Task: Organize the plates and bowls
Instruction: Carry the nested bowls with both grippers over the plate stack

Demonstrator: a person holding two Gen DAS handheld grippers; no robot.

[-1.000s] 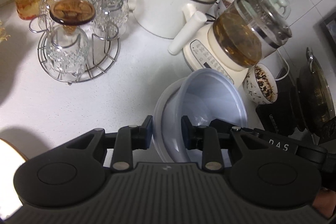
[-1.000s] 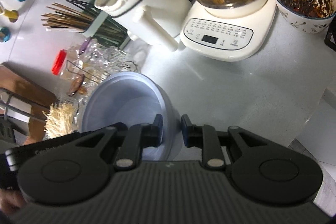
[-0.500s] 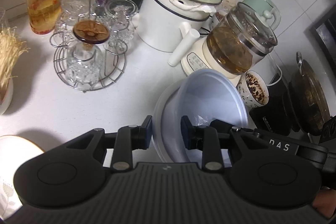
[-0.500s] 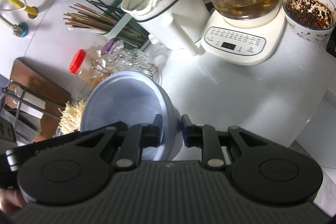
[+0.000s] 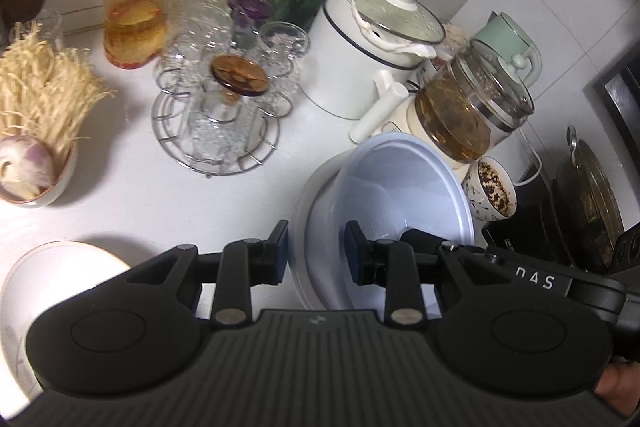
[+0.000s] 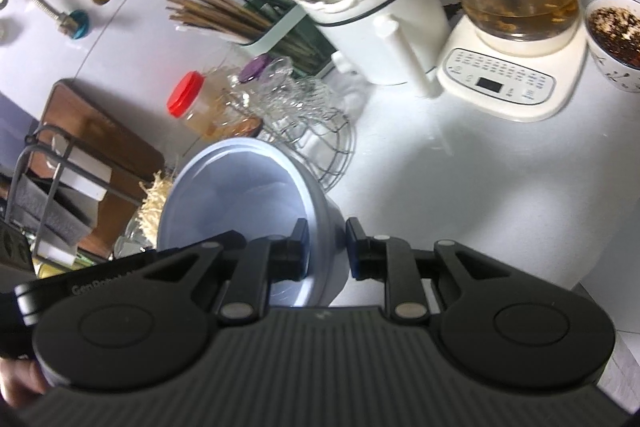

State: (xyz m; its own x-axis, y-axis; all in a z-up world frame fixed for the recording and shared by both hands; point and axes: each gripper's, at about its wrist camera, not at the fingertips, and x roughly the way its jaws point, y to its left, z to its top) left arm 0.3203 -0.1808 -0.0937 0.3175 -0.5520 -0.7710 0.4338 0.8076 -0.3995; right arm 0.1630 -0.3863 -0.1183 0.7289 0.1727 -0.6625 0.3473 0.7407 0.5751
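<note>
Two pale blue bowls (image 5: 400, 195), one nested in the other, hang tilted above the white counter, held from both sides. My left gripper (image 5: 316, 251) is shut on their near rim, one finger outside and one inside. In the right wrist view the same bowls (image 6: 240, 187) sit to the left, and my right gripper (image 6: 327, 247) is shut on the opposite rim. A white plate (image 5: 60, 267) lies at the lower left of the left wrist view, partly hidden by the gripper body.
On the counter stand a wire rack of glasses (image 5: 216, 131), a red-lidded jar (image 5: 134, 3), a white lidded pot (image 5: 372, 47), a glass kettle (image 5: 468, 111), a patterned bowl of spices (image 5: 494, 189) and a bowl of enoki mushrooms (image 5: 40, 155). A dark wok (image 5: 588, 203) sits at the right.
Both grippers have risen and pulled back with the bowls still gripped. The counter objects now look smaller and farther, and the mushroom bowl and plate have come into view.
</note>
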